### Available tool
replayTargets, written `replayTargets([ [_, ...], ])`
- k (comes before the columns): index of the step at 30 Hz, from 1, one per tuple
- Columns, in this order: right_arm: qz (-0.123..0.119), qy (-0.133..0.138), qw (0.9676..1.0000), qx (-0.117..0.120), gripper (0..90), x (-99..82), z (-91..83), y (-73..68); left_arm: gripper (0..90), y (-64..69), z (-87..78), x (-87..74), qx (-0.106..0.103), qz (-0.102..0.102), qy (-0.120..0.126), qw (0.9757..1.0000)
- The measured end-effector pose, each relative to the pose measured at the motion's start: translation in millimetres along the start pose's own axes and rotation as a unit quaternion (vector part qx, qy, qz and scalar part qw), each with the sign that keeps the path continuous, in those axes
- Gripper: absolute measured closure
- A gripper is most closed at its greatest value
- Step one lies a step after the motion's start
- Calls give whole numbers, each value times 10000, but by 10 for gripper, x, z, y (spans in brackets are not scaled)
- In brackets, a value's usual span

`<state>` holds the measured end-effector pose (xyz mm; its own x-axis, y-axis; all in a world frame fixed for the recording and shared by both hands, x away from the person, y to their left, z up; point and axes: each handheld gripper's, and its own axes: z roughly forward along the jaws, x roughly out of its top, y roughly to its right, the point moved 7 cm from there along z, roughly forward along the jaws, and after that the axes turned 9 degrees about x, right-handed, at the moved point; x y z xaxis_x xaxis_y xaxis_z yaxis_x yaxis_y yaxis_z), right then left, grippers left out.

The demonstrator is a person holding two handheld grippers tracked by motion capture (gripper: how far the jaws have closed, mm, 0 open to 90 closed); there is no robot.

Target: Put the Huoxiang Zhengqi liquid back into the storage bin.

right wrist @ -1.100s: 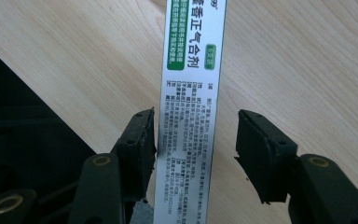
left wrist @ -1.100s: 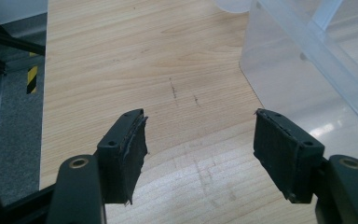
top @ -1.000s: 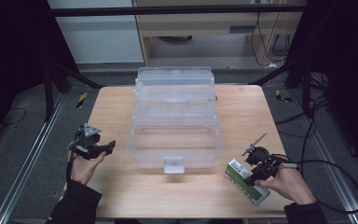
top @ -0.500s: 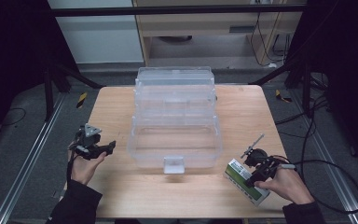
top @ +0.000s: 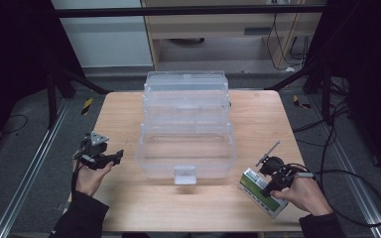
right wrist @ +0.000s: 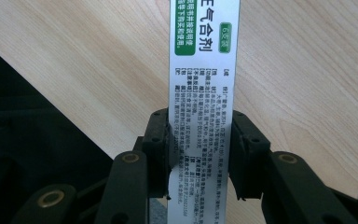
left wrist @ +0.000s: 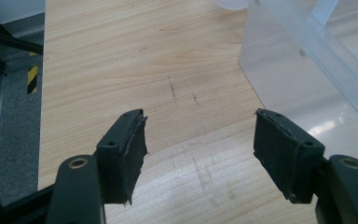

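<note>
1. Presently, the green-and-white box (top: 262, 192) is seen lying near the worktop's (top: 129, 119) front right corner.
2. Right gripper (right wrist: 199, 140): jaws just closing, pressed on the box's sides.
3. Left gripper (left wrist: 200, 154): jaws held wide, empty, beside the clear organiser (top: 186, 129).

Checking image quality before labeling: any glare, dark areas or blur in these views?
High view: dim, surroundings near black, tabletop lit, clear bin low in contrast. Left gripper view: sharp, bright glare patch on the bin wall. Right gripper view: box print sharp, black area at lower left.
</note>
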<state>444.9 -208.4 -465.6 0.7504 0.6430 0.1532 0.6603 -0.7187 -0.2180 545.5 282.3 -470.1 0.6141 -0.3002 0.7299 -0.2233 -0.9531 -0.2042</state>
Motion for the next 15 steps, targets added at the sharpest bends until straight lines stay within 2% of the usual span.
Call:
replayTargets([
  [3, -38, 63, 10000, -10, 637, 16, -17, 10, 333, -1, -1, 0, -1, -2, 1, 10000],
  [15, 210, 603, 9978, -151, 639, 72, -256, 41, 333, 15, 7, -6, -8, 17, -15, 10000],
])
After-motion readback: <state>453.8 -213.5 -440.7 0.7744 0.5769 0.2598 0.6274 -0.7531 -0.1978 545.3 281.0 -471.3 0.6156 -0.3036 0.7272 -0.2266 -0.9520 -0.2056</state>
